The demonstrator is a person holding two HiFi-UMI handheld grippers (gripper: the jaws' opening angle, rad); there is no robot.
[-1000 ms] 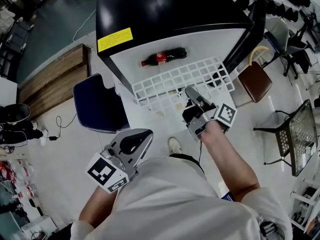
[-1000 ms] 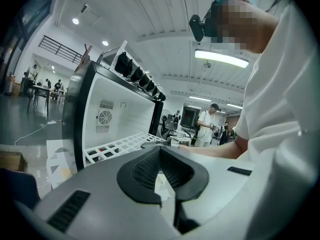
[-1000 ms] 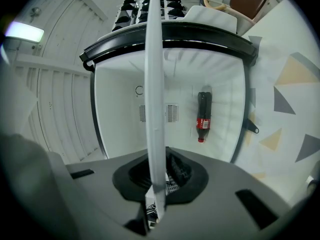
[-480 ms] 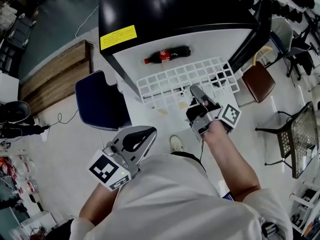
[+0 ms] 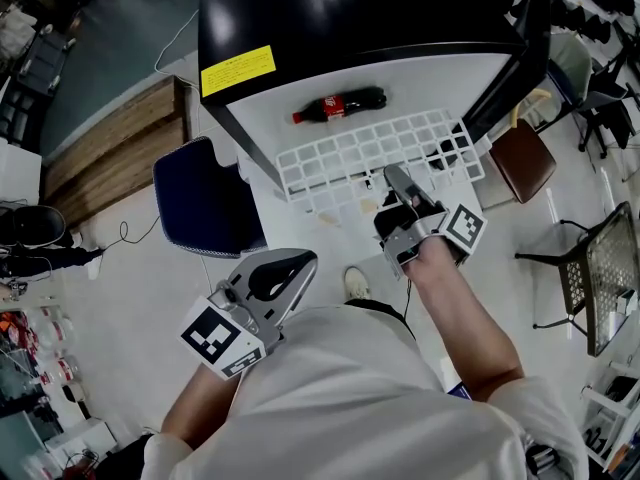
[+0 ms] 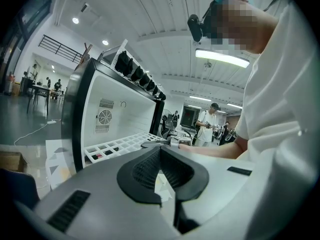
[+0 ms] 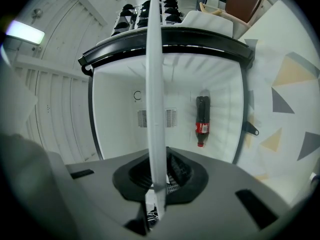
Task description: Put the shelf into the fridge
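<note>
The right tool (image 5: 393, 176) is clamping the near edge of the white grid shelf (image 5: 370, 153), its jaws closed on the thin rim. In the right gripper view the shelf (image 7: 154, 84) is showing edge-on, as a narrow white strip running out from between the pads. The shelf is lying flat at the open front of the black fridge (image 5: 330, 8), with its far part reaching over the white interior floor, where a cola bottle (image 5: 340, 106) is lying on its side. The left tool (image 5: 305, 260) is hanging back near the person's chest – tips together, gripping nothing. A blue chair (image 5: 205, 203) is standing just beside the fridge.
</note>
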